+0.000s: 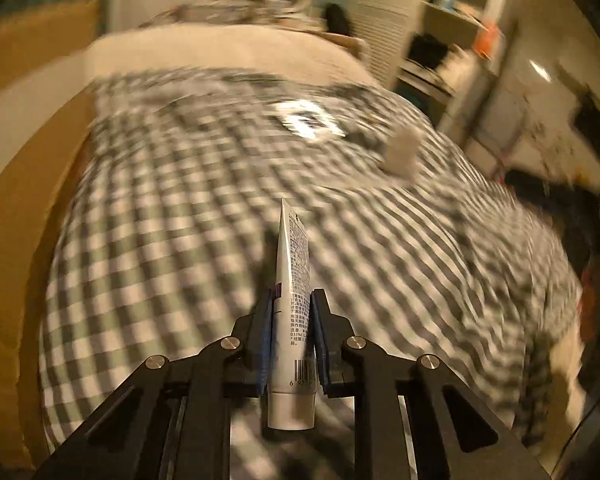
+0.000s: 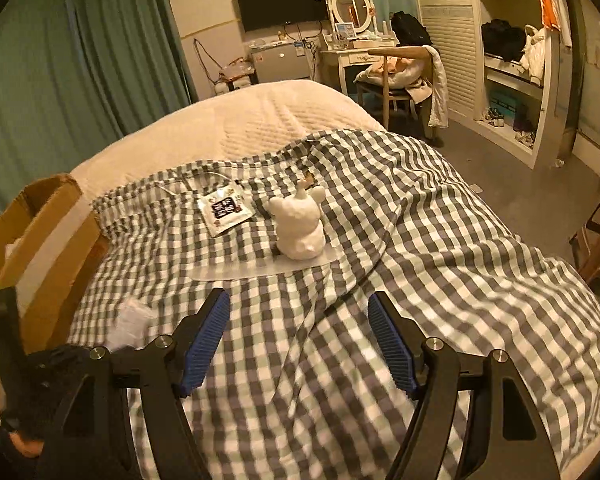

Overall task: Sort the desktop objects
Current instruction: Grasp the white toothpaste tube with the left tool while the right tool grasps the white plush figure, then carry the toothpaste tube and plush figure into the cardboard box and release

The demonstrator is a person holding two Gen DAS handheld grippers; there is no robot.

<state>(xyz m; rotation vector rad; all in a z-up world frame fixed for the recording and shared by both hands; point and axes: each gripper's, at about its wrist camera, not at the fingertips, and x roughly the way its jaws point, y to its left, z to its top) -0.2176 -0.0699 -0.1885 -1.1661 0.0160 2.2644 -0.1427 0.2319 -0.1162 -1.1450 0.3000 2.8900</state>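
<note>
Cardboard box [image 2: 40, 232], brown and open-topped, sits at the left edge of the bed. Left gripper [image 1: 291, 304] is level over the grey-and-white checked cloth [image 1: 160, 248], blue pads clamped on a white plastic tube with printed text and barcode [image 1: 292, 280], crimped end pointing forward; that view is motion-blurred. Right gripper [image 2: 299, 316] hovers low over the cloth, jaws wide apart and empty. White plush bear [image 2: 298, 226] and small printed packet [image 2: 225, 210] lie ahead of it, well apart.
</note>
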